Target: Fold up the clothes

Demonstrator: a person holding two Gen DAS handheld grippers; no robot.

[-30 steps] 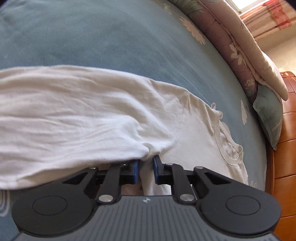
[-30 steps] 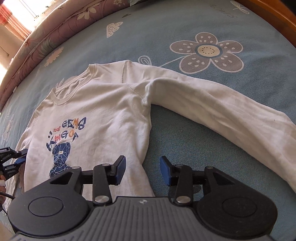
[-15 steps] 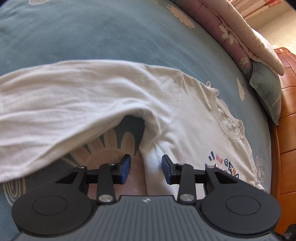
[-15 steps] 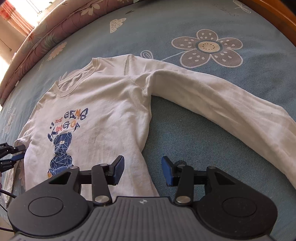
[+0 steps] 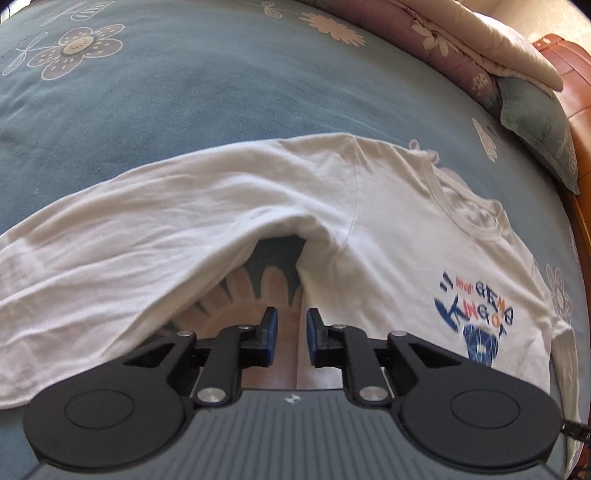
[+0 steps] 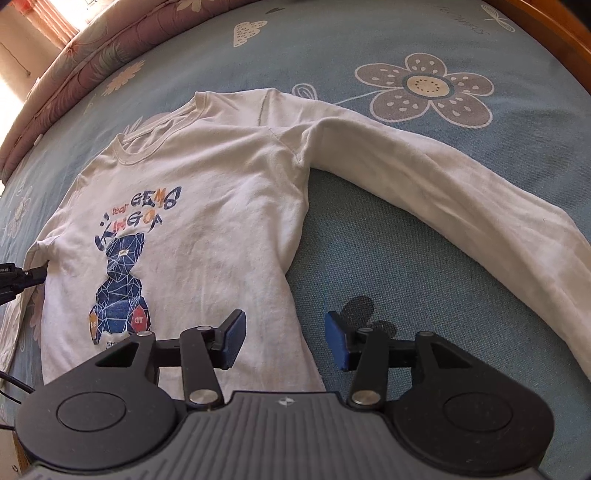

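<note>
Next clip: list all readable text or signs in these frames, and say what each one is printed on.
"GEMS": white long-sleeve shirt, chest print, blue and orange letters.
"KINGO" plus one unclear last letter: same print, line below.
"bear", small orange word beside "GEMS": blurred, uncertain.
Small letters on the blue bear graphic: too small to read.
Pale lettering on the blue bedsheet: upside down, illegible.
Lettering on the grey-green pillow: illegible.

- The left gripper [image 5: 291,334] tips steeply downward, its fingers [image 5: 270,332] just narrowed to a small gap, gripping nothing.
- The right gripper [image 6: 284,338] tips steeply downward too, fingers [image 6: 232,334] widening, empty.
</note>
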